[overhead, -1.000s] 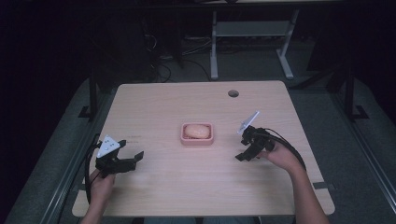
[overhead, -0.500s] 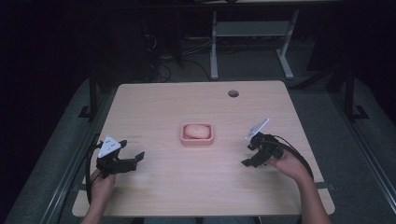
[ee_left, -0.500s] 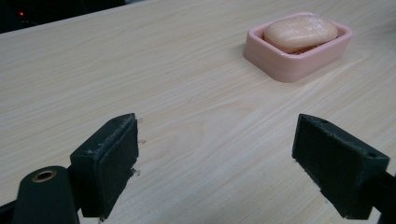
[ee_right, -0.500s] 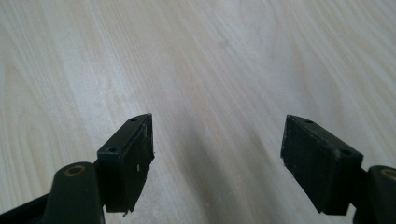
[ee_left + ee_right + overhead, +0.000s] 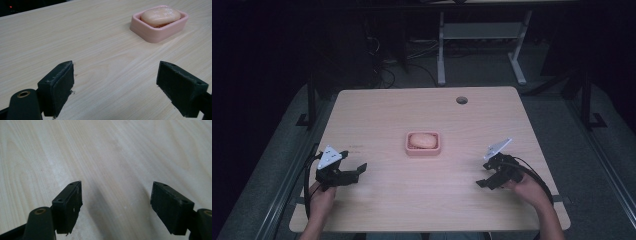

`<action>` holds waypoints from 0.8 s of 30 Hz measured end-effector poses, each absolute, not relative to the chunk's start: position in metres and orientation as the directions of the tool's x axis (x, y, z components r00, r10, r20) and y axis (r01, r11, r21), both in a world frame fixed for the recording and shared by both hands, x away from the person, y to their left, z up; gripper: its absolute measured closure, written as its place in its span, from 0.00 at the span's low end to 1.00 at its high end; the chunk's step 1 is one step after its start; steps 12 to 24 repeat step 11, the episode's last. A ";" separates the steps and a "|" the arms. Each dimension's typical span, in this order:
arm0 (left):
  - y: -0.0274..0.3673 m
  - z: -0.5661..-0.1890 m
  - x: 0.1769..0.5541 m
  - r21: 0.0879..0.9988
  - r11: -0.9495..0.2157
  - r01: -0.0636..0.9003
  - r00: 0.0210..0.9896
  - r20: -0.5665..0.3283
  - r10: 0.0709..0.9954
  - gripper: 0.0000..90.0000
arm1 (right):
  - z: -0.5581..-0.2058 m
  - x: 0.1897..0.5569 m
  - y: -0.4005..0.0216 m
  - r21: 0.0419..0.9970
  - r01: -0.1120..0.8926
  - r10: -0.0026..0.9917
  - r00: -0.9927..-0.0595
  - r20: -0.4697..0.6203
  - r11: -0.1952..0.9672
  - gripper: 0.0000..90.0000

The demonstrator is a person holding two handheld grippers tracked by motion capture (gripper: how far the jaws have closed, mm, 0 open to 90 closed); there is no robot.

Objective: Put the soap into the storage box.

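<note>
Two grippers rest at the near edge of the table, one at each side. At the left, the left gripper is held low over the wood with its jaws spread wide and nothing between them. In the left gripper view, the pink soap dish lies ahead and to the right of the jaw gap, well apart from it, with the pale soap bar seated inside.

At table centre, the dish's long axis runs across the table, side to side.

At the right, the right gripper also has its jaws apart and empty, aimed down at bare wood.

Judged from the high view, both grippers sit at similar range from the dish; neither is clearly nearer.

Obscured: the underside of the bar, and both of the person's forearms cut off by the frame bottom.
</note>
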State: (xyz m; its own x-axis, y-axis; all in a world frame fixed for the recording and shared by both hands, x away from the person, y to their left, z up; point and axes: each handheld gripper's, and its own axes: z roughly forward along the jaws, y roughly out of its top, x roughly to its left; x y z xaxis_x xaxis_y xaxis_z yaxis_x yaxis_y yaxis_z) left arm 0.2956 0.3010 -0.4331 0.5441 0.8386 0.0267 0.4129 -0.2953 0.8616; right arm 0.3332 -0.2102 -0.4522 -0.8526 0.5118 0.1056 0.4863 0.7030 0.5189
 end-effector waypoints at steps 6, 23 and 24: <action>0.299 -0.433 0.295 0.859 -0.305 0.411 0.552 0.031 0.833 0.16 | -0.454 0.320 -0.213 0.550 0.482 0.527 -0.845 0.088 0.681 0.28; 0.299 -0.433 0.294 0.861 -0.303 0.409 0.555 0.029 0.831 0.16 | -0.455 0.296 -0.218 0.651 0.483 0.608 -0.793 0.041 0.586 0.28; 0.299 -0.433 0.294 0.861 -0.303 0.409 0.555 0.029 0.831 0.16 | -0.455 0.296 -0.218 0.651 0.483 0.608 -0.793 0.041 0.586 0.28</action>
